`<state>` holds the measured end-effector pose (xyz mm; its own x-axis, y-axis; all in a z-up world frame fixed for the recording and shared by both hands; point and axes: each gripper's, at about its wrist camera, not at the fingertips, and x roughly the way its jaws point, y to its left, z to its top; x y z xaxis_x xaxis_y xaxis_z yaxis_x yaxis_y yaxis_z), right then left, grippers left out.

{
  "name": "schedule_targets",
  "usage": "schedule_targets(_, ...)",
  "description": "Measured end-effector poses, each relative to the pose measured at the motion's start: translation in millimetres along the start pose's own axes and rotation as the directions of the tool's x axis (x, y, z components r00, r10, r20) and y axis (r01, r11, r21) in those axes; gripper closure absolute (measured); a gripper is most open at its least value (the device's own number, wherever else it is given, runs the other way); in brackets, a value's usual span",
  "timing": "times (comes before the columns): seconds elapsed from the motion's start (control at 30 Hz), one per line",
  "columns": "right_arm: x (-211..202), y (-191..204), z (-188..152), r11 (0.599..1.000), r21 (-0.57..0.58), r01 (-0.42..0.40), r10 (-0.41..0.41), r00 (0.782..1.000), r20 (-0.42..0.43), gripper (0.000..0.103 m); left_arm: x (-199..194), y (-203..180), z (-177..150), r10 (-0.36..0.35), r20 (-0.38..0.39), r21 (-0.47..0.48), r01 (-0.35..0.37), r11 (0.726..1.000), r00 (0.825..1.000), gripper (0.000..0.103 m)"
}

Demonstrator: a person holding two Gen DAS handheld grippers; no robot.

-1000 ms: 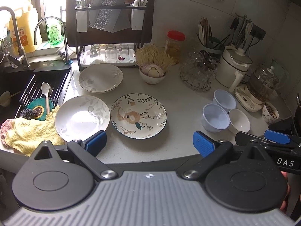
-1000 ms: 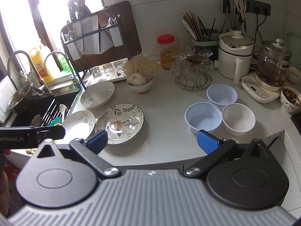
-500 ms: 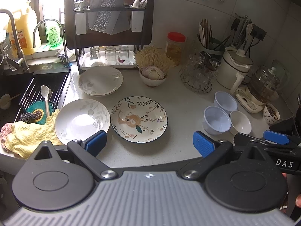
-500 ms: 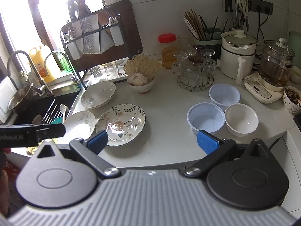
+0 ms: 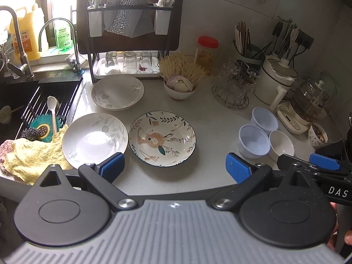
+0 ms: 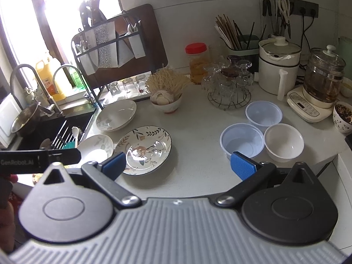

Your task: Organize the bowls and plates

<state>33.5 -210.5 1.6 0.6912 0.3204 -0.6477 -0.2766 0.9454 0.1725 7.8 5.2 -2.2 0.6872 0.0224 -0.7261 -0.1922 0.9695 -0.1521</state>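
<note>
Left tongs [image 5: 175, 168] marked "GenRobot.AI" and right tongs [image 6: 179, 164] marked "DAS", both spread wide, grasping nothing.

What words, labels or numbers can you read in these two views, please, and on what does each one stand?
"DAS": white letters on the body of the right gripper, cut off by the left wrist view's edge.
"GenRobot.AI": on the body of the left gripper, in the right wrist view.
Green bottle label: print too small to read.
Yellow jug label: blurred, unreadable.
</note>
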Motion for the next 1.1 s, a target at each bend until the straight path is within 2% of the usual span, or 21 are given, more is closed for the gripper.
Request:
schedule_targets(0.63, 5, -9, 0, 0.998, 0.014, -0.063, 0.064, 0.997, -0.031, 0.000, -7, 3, -9, 0.065, 0.010, -0.066, -0.064, 0.996, 0.998, 0.003)
schedule_targets(1.1, 8, -14, 1, 0.995, 0.012, -0.104, 0.104, 0.994, -0.029, 0.000, -6, 0, -10, 0.086, -0.001, -0.090, -0.086, 0.992, 0.996, 0.003)
